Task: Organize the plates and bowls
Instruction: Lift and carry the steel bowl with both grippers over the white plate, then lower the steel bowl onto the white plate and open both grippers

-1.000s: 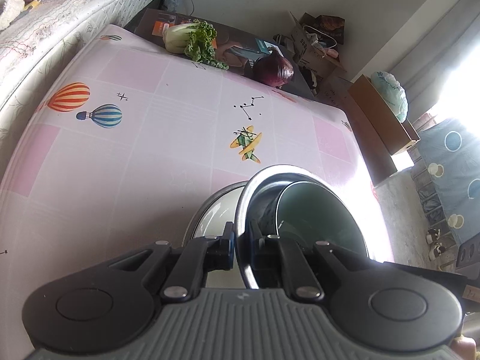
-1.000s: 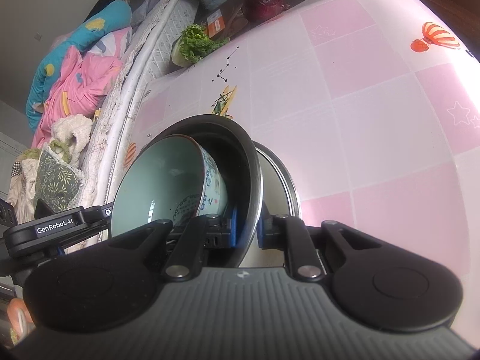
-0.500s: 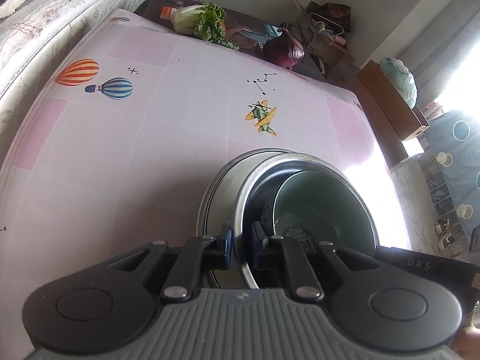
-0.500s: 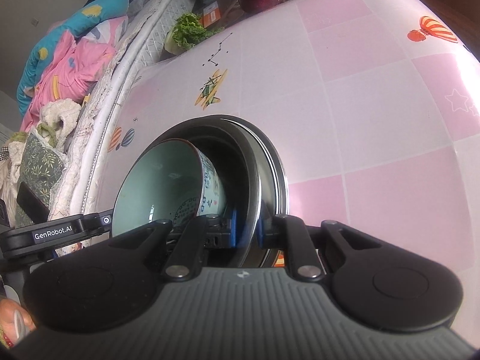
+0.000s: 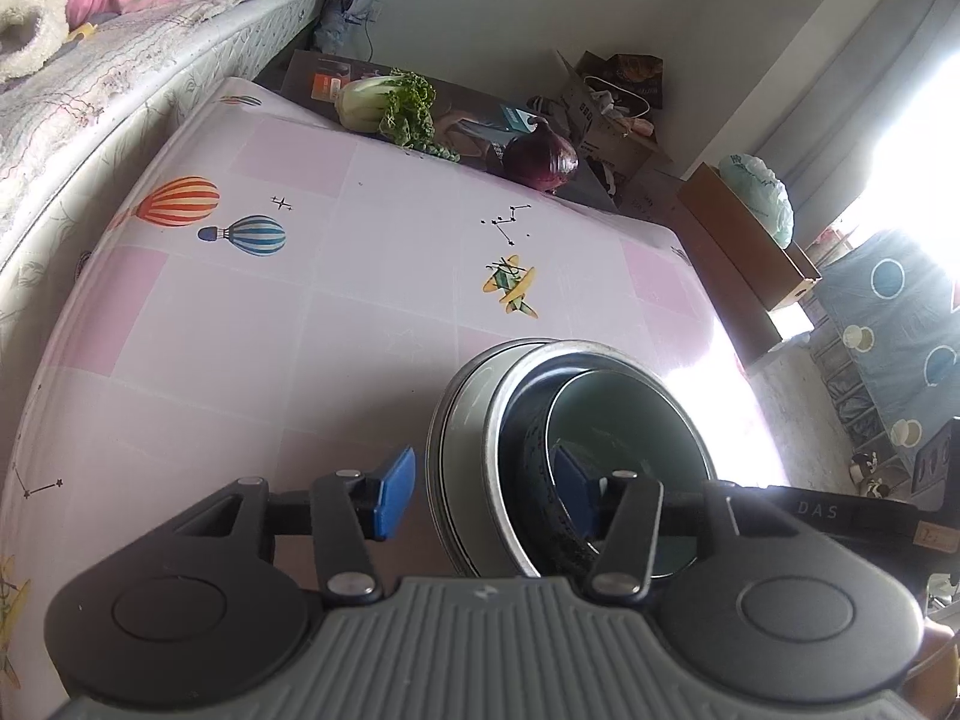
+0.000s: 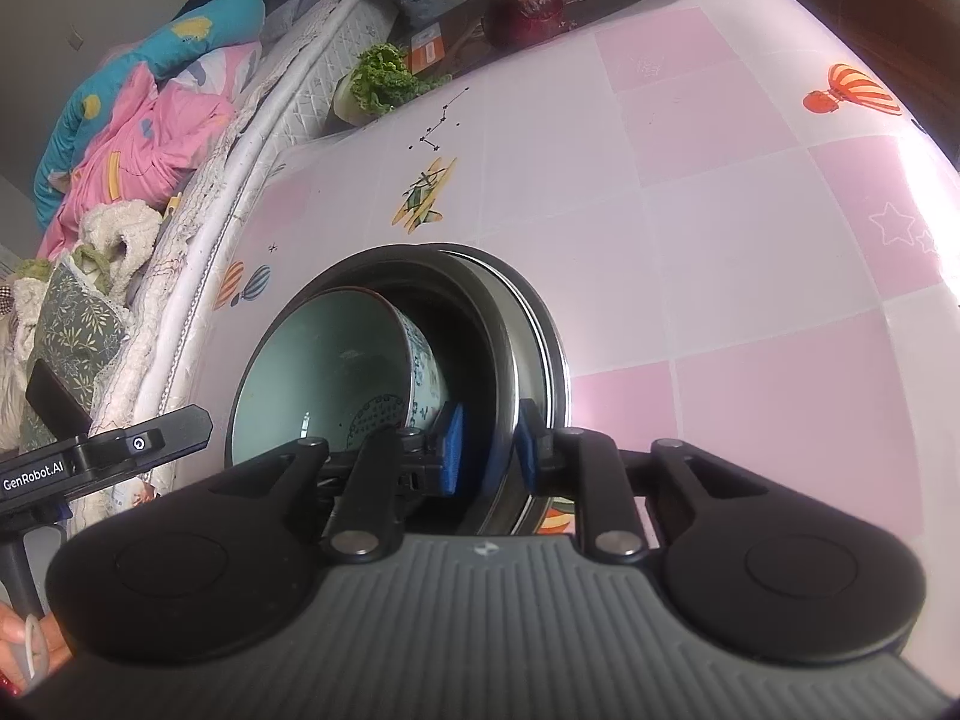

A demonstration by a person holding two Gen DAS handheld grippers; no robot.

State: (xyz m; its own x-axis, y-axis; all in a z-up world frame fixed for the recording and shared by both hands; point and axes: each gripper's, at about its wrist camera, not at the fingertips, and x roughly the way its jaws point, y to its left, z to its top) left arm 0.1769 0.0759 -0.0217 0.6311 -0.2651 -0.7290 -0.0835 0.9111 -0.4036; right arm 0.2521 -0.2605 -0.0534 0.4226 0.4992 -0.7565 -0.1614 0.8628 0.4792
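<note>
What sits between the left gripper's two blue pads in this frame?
In the left wrist view, the left gripper, whose jaws have just been opening, straddles the rims of the stacked metal bowls; neither pad touches them. The ceramic bowl lies inside.

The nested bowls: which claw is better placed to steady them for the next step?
Right. The right claw closely straddles the steel bowl rim, though opening slightly. The left claw has just opened wide, its pads clear of the rim.
</note>
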